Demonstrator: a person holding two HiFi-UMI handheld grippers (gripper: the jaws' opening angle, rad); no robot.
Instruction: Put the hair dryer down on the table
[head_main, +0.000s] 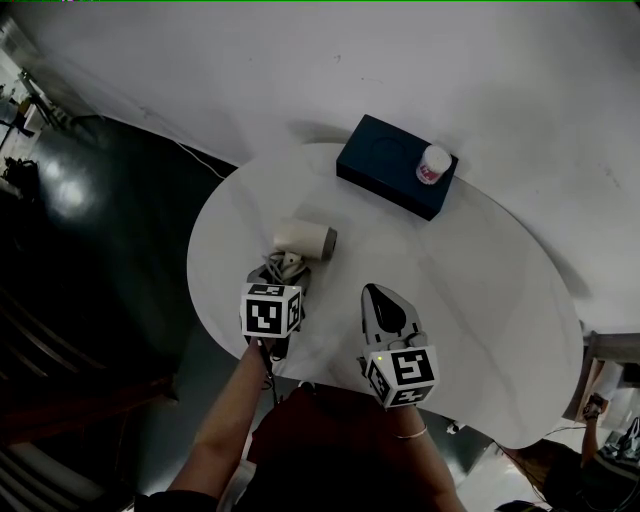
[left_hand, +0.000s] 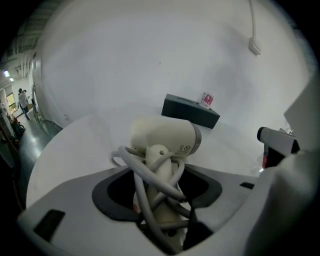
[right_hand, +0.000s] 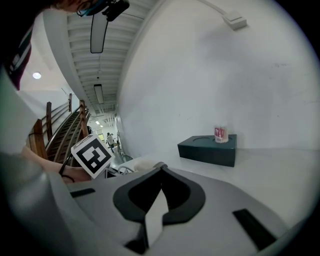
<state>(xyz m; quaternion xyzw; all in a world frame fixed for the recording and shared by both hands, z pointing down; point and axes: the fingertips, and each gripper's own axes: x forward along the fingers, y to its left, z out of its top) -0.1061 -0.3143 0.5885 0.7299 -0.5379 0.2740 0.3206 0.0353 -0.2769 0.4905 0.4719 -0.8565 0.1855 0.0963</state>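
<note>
Left gripper view is showing the left gripper (left_hand: 159, 175) with its jaws pinching the handle of the cream plastic hair dryer (left_hand: 165, 136). The grey power cord (left_hand: 142, 172) is looping tightly round that handle and lying right between the jaws. Head view is showing the barrel lying across the white round tabletop (head_main: 480, 300), on the near-left part and not far from the rim. It is looking set down or almost down, but I cannot tell full contact.

The right gripper (right_hand: 161, 167) is hovering just beside it with jaws pressed together, holding nothing.

Further back, the dark blue rectangular box (head_main: 395, 165) is sitting near the far rim, well apart from the dryer. The small white tub with red label (head_main: 434, 164) is standing on the box's right end.

Risks, as judgement:
- Cord snagging: loops are sitting against the jaws, so on opening and pulling back a loop could be catching and dragging or flipping the dryer.
- Rolling: the barrel is round, so a handle released while still tilted could be swinging down and rolling the dryer.
- Rim: the dryer is lying on the near-left side, so a drag toward the person could be pulling it or the cord off the edge.
- Right gripper: it is sitting close, so a sideways move could be nudging the handle.
- Box and tub are looking too far away to be at risk.
</note>
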